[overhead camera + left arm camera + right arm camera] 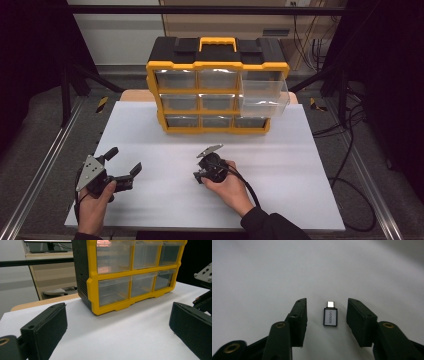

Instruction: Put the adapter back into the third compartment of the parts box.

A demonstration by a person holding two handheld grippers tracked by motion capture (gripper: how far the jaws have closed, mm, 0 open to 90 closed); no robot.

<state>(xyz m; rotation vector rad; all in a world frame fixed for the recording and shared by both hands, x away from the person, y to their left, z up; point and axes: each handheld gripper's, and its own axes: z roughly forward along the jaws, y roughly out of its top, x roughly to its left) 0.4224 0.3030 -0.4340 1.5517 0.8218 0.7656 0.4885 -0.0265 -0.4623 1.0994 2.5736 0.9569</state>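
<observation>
Metal and plastic, tiny: the adapter (330,317) looks feather-light and stiff, probably a bit slick on its smooth shell, so it could squirt out if pinched off-centre. Best bet is squeezing the two long flat sides of the body, not the bare plug tip. It lies flat on the white worktop (280,165), bottom centre of the right gripper view, right between the right tongs (327,315), whose pads stand about half open on either side with a gap to each, not touching it. The left tongs (121,162) sit at the lower left of the high view, spread wide and holding nothing, facing the yellow organizer (130,272).
</observation>
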